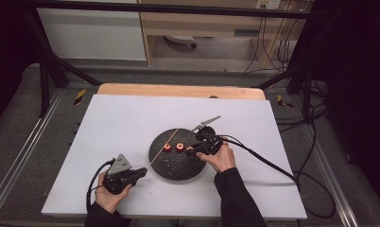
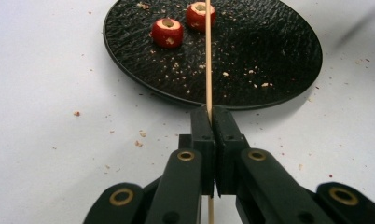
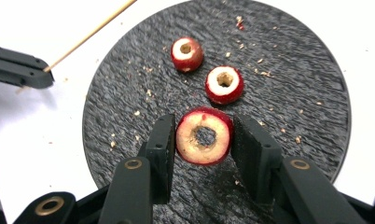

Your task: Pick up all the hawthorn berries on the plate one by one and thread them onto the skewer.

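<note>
Left gripper [image 2: 212, 122]: jaws pressed together on a thin wooden skewer [image 2: 207, 60], which passes between the pads and runs out over the near-left part of the black plate [image 2: 279, 70]. In the high view this gripper [image 1: 142, 172] sits at the near left of the white table [image 1: 131, 118], just off the plate's [image 1: 171, 168] left edge, with the skewer [image 1: 163, 146] slanting up and to the far right across the rim.

Right gripper [image 3: 203, 140]: jaws narrowed onto a cored red fruit slice [image 3: 204, 136], one pad against each side of it. The slice faces the camera, pale flesh ringed by red skin, with a hole through its middle. It is held over the plate [image 3: 293, 84], and whether it touches the surface cannot be told. In the high view this gripper [image 1: 190, 152] is at the plate's right side, near the two other pieces [image 1: 174, 147].

Two more cored red pieces lie on the plate beyond the held one: one [image 3: 224, 84] just past it, the other [image 3: 187, 53] farther off and slightly left. They lie close together but apart. Crumbs are scattered over the plate and the table around it.
</note>
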A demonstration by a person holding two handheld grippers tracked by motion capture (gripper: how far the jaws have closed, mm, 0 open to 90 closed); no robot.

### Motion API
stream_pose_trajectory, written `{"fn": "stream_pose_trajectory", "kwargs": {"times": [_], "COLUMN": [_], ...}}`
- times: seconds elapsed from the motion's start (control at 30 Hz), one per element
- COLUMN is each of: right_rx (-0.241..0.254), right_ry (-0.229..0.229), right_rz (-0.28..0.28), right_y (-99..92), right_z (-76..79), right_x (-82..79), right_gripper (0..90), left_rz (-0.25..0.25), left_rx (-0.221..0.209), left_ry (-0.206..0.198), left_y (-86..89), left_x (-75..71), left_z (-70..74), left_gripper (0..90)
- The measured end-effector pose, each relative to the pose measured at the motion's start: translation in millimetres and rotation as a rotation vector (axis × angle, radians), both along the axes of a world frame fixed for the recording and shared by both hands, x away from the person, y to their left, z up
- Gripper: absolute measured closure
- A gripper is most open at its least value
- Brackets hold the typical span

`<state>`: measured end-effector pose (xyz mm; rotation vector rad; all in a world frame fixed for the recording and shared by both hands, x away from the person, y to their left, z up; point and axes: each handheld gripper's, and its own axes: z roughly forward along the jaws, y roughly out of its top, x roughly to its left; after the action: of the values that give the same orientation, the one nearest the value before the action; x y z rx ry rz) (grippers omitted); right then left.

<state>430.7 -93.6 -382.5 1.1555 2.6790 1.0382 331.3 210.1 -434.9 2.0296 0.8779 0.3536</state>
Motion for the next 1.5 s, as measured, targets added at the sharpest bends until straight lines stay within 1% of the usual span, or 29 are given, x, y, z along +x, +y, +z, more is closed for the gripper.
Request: {"fn": "stream_pose_trajectory", "kwargs": {"times": [0.1,0.3,0.33,0.43,0.57,0.77,0.83,0.97,1.03,1.07,1.1,1.13,1.27,1.3,1.33,1.37,1.5], "right_rx": [0.048,0.171,0.186,0.260,0.335,0.469,0.500,0.550,0.581,0.586,0.602,0.602,0.639,0.654,0.667,0.678,0.729], "right_ry": [-0.021,-0.047,-0.046,-0.057,-0.080,-0.087,-0.089,-0.101,-0.114,-0.117,-0.124,-0.124,-0.156,-0.153,-0.169,-0.170,-0.202], "right_rz": [-0.028,-0.113,-0.121,-0.157,-0.198,-0.262,-0.278,-0.318,-0.335,-0.342,-0.360,-0.360,-0.385,-0.398,-0.401,-0.406,-0.433], "right_y": [-7.3,-21.1,-22.5,-27.3,-30.0,-31.1,-31.4,-32.0,-31.9,-31.8,-30.9,-30.9,-30.4,-30.0,-29.9,-29.6,-29.8], "right_z": [-0.7,-5.8,-6.7,-10.3,-15.2,-23.8,-25.9,-30.0,-32.4,-32.9,-33.5,-33.5,-35.2,-34.9,-35.3,-34.9,-32.0], "right_x": [-4.5,-14.4,-15.5,-19.3,-23.9,-29.0,-29.7,-31.4,-31.9,-32.0,-32.3,-32.3,-32.1,-32.5,-31.8,-31.8,-30.9], "right_gripper": [61.3,61.4,61.4,61.4,61.5,61.5,61.6,61.6,61.7,61.6,61.6,61.6,61.8,61.8,61.8,61.8,61.8], "left_rz": [0.005,0.009,0.011,0.013,0.014,0.012,0.012,0.016,0.015,0.016,0.017,0.018,0.019,0.019,0.019,0.020,0.020], "left_rx": [-0.005,-0.010,-0.010,-0.013,-0.014,-0.018,-0.015,-0.023,-0.024,-0.024,-0.026,-0.026,-0.031,-0.033,-0.035,-0.037,-0.050], "left_ry": [-0.005,-0.012,-0.013,-0.015,-0.018,-0.026,-0.035,-0.050,-0.048,-0.048,-0.047,-0.046,-0.050,-0.051,-0.051,-0.052,-0.051], "left_y": [-0.5,-1.9,-2.2,-3.4,-5.1,-7.4,-8.1,-8.6,-8.7,-8.9,-9.1,-9.3,-10.2,-10.3,-10.5,-10.8,-11.7], "left_x": [-0.4,-1.7,-1.9,-2.0,-2.9,-4.5,-5.3,-7.1,-7.1,-7.2,-7.2,-7.2,-7.9,-8.2,-8.3,-8.6,-9.1], "left_z": [0.2,0.1,0.1,-0.6,-1.2,-1.3,-1.4,-0.6,-0.7,-1.0,-1.3,-1.5,-1.7,-1.6,-1.6,-1.6,-2.0], "left_gripper": [88.1,88.1,88.0,88.0,88.0,88.0,88.0,88.0,88.1,88.1,88.1,88.1,88.0,88.1,88.1,88.1,88.0]}}
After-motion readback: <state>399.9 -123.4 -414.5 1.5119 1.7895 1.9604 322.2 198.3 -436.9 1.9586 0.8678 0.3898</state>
